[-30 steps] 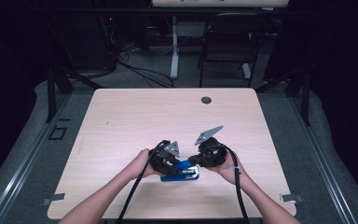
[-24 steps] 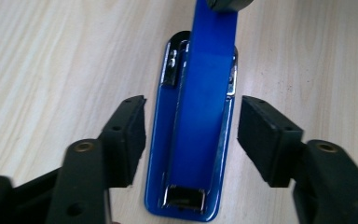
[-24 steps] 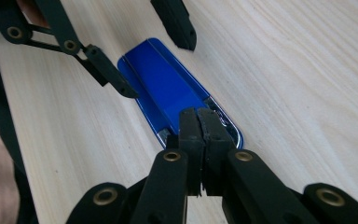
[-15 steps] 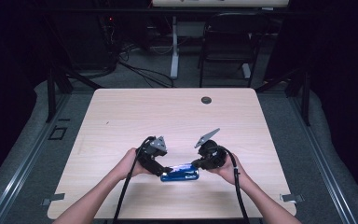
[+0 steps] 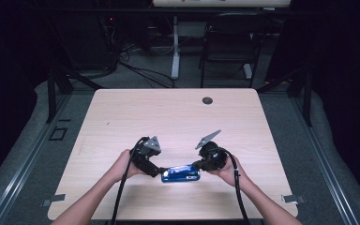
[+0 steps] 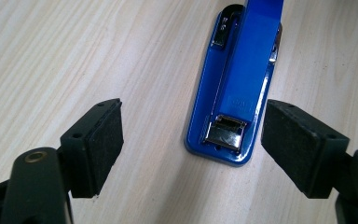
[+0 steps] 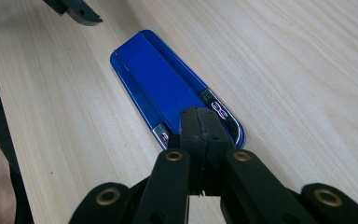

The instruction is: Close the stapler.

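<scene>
Left claw point(image 6: 191, 154) wide, jaws just opened, astride but clear of blue stapler point(image 5: 181, 173) lying flat near table's point(image 5: 178, 117) front edge. Right claw point(image 7: 200, 123) shut against stapler's rear end. Release done; withdrawal likely left.

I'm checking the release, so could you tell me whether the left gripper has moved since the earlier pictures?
Yes. The left gripper has drawn back leftward, away from the stapler and table grommet, its jaws just opened.
</scene>
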